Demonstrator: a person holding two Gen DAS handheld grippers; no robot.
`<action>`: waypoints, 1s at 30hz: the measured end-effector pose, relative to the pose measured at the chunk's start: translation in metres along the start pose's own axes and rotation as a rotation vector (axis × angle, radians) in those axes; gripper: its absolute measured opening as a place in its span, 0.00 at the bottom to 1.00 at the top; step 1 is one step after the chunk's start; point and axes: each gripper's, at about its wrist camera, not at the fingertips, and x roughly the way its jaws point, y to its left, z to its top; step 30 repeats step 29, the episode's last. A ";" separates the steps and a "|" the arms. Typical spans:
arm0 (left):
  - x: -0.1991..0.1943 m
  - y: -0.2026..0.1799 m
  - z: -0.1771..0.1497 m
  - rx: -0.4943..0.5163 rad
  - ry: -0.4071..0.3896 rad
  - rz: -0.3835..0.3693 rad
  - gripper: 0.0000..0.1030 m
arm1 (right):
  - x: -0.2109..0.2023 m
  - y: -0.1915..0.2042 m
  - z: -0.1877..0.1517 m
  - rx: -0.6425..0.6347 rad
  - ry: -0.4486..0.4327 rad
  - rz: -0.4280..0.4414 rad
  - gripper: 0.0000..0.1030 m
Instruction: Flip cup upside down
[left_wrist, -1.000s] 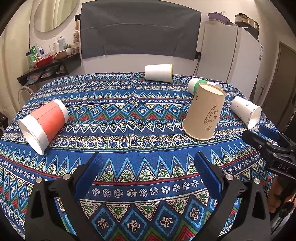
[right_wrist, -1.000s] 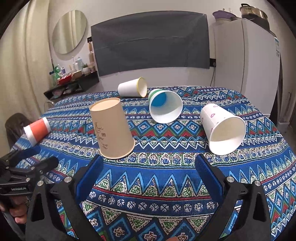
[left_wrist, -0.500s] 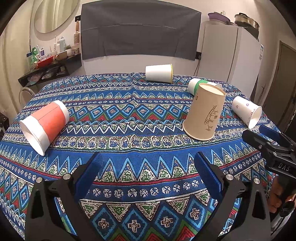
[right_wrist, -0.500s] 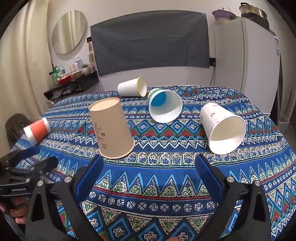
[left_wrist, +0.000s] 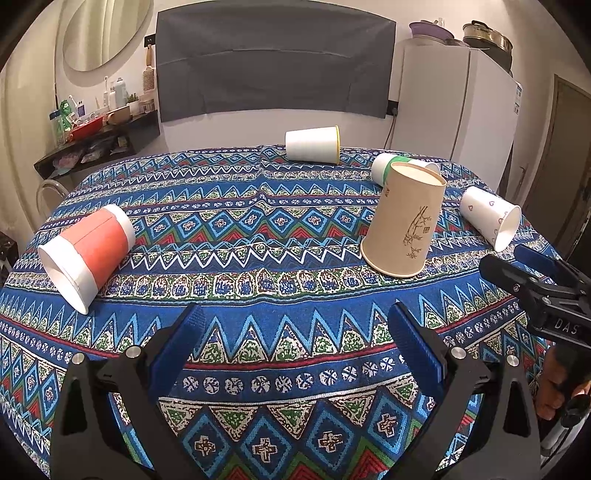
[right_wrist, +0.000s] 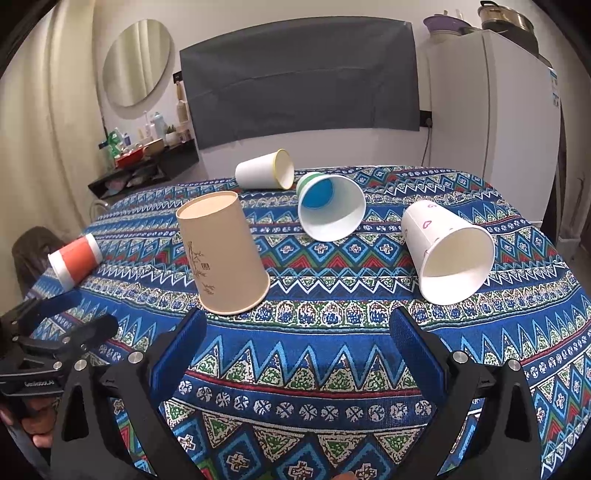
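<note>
Nothing has moved since earlier. I hold both hand-held grippers, left (left_wrist: 293, 328) and right (right_wrist: 295, 332), jaws spread and empty, above the tabletop (left_wrist: 240, 199). The brown cup (right_wrist: 223, 254) stands upside down ahead of them.

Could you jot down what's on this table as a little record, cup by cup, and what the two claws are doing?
tan cup: upside down, mouth on tablecloth
orange cup: on its side
yellow-rimmed cup: on its side
green-striped cup: on its side
heart-print cup: on its side
left claw: open, empty
right claw: open, empty
</note>
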 end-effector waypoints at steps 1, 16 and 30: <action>0.000 0.000 0.000 0.000 0.000 -0.001 0.94 | 0.000 0.000 0.000 -0.001 -0.001 0.000 0.92; 0.001 0.002 0.000 -0.003 0.006 -0.013 0.94 | 0.001 -0.003 0.000 0.015 0.003 0.000 0.92; -0.002 0.000 -0.001 0.009 -0.011 -0.019 0.94 | 0.001 -0.005 0.000 0.026 0.003 0.011 0.92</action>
